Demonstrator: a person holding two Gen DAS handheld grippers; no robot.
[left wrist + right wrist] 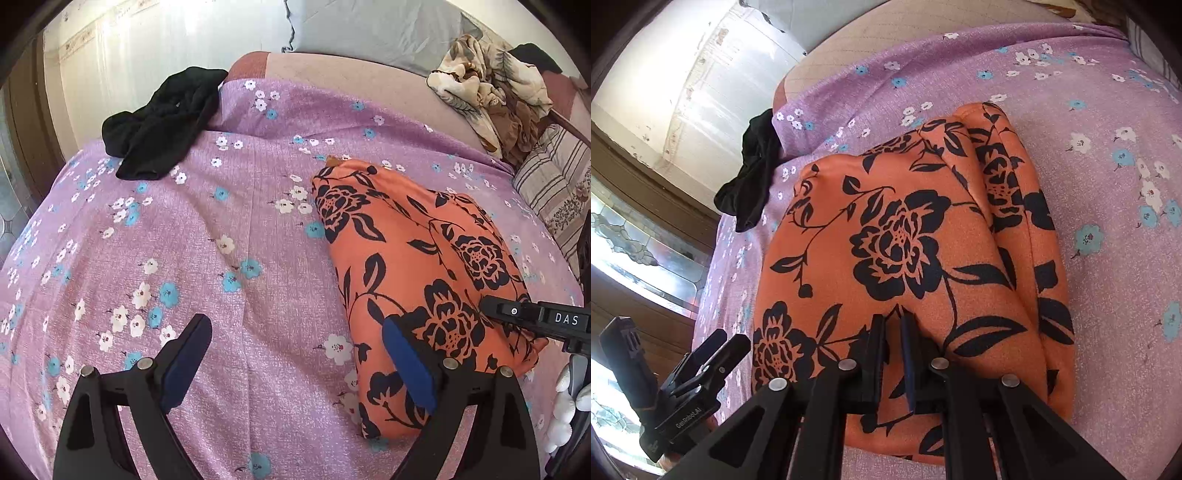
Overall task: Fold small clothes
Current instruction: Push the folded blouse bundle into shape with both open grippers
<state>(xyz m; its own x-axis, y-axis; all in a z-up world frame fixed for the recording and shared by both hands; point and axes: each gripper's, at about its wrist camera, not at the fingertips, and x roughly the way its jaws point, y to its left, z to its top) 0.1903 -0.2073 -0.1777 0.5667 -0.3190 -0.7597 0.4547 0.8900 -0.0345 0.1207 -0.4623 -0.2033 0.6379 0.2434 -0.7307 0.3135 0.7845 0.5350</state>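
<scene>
The folded orange garment [905,258], a smooth fabric printed with black roses and leaves, lies in a thick rectangular stack on the lilac floral bedsheet [221,240]. The right gripper [894,332] angles down over its near edge with jaws closed together, and a small pinch of the orange cloth appears to rise between the tips. Only the left wrist view shows the left gripper [295,354] spread wide open beside the garment, a crumpled black garment [162,125] at the sheet's far edge, and a beige patterned cloth heap [487,88] by a striped pillow [554,192].
</scene>
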